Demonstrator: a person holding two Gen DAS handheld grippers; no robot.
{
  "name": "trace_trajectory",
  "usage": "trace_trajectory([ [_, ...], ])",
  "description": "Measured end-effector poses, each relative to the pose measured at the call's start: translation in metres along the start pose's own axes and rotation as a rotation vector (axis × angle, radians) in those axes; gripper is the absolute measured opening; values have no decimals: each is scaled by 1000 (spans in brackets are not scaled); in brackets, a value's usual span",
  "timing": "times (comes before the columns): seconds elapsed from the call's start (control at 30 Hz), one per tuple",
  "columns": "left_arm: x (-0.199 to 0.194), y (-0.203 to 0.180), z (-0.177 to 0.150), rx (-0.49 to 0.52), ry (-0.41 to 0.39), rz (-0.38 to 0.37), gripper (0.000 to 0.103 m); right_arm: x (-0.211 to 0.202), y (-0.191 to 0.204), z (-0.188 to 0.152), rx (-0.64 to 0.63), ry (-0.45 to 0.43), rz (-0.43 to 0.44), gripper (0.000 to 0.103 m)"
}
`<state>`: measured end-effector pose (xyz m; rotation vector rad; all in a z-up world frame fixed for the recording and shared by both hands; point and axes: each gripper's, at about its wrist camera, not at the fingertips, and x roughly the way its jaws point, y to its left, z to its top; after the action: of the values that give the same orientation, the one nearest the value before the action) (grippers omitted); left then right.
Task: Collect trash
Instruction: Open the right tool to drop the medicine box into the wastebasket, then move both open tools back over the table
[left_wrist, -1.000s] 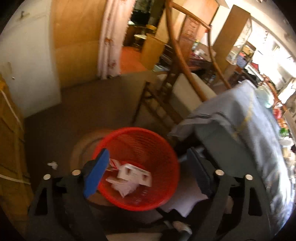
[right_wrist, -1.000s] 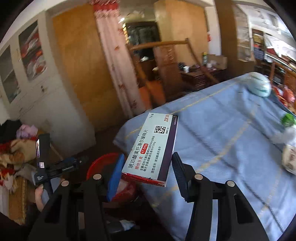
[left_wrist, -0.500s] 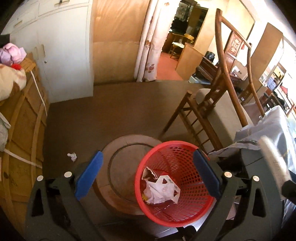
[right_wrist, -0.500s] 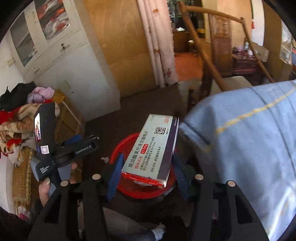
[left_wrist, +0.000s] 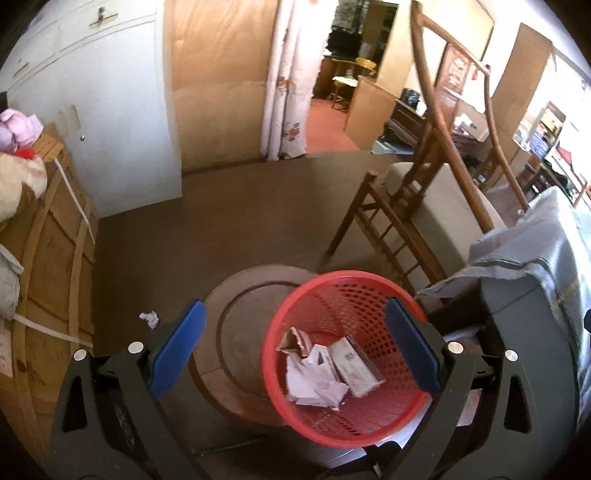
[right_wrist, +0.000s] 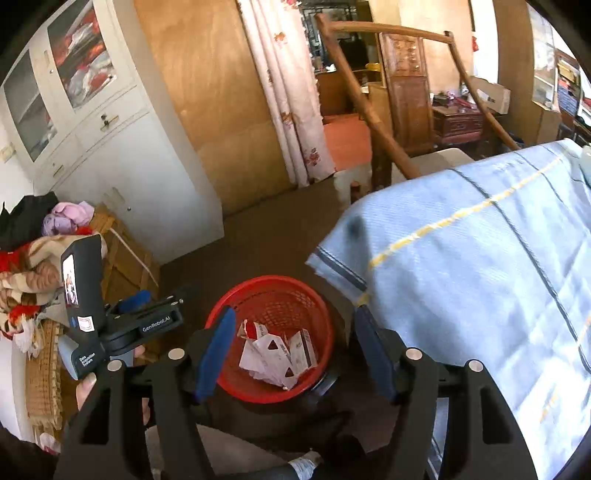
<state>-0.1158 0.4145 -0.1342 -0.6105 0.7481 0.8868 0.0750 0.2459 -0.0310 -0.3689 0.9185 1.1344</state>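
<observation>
A red mesh waste basket (left_wrist: 314, 295) stands on the brown floor beside the table; it also shows in the right wrist view (right_wrist: 236, 299). Inside lie white paper scraps (left_wrist: 314, 384) and a white medicine box (left_wrist: 354, 365), which also shows in the right wrist view (right_wrist: 304, 345). My right gripper (right_wrist: 295, 350) is open and empty above the basket. My left gripper (left_wrist: 295, 347) is open and empty, held above the basket's left side. A small crumpled paper (left_wrist: 149, 318) lies on the floor to the left.
A table with a blue cloth (right_wrist: 480, 266) is to the right. A wooden chair (left_wrist: 413, 206) stands behind the basket. A round floor disc (left_wrist: 236, 314) lies beside the basket. A wooden crate (left_wrist: 44, 266) with clothes and a white cabinet (left_wrist: 110, 110) are on the left.
My right gripper opened and let go of the medicine box, which now lies in the basket. My left gripper pulled back and up, keeping open.
</observation>
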Motion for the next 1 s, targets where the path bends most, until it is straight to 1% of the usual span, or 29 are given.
trace_trajectory([
  [0.1,-10,-12,-1,32,-18,-19,94,-17,-4,-8,12,-34,-9,68],
  [0.23,-31,-33,-3,89,-63,-44,94,-44,-10,-20,26,-89,-28,71],
  [0.43,-68,-66,-13,178,-126,-102,94,-100,-23,-44,71,-205,-76,75],
  [0.6,-103,-99,-29,279,-190,-146,96,-145,-37,-70,114,-301,-113,80],
  [0.7,-128,-120,-43,355,-239,-169,96,-173,-47,-88,146,-368,-137,83],
  [0.8,-145,-137,-55,405,-255,-205,96,-201,-58,-107,178,-434,-173,88],
  [0.9,-159,-156,-65,455,-250,-263,96,-228,-75,-130,222,-496,-220,90],
  [1.0,-172,-182,-79,528,-246,-310,96,-246,-88,-150,263,-543,-277,91],
])
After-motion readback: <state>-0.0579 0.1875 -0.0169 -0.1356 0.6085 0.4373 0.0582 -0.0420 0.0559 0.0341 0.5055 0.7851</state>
